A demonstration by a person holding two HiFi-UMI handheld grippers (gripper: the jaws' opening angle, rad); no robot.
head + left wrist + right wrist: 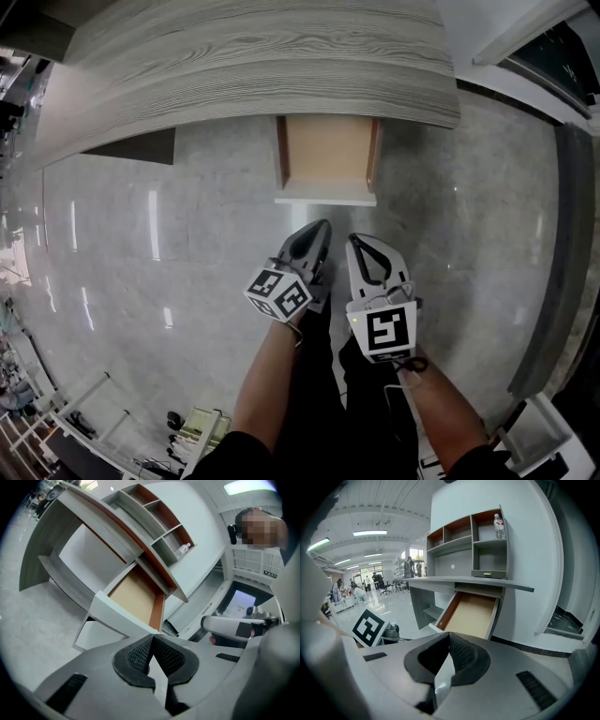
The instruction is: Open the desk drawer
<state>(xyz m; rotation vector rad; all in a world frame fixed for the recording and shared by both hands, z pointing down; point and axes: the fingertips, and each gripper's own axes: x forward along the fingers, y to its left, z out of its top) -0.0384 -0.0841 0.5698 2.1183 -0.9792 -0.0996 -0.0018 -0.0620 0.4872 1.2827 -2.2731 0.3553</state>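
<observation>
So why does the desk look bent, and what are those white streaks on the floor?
Head view: the wide lens bows the desk top into a curve, and lights glare as streaks on the glossy floor. Left gripper view: tilted, black at the corners. Right gripper view: level, the open drawer sharp, edges darkened.

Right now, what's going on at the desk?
A person holds a tool in each hand in front of the desk. The drawer is pulled out, and the part of its bottom that shows is bare. The left tool and the right tool are both shut with nothing between their jaws. Both hang short of the drawer front without touching it.
</observation>
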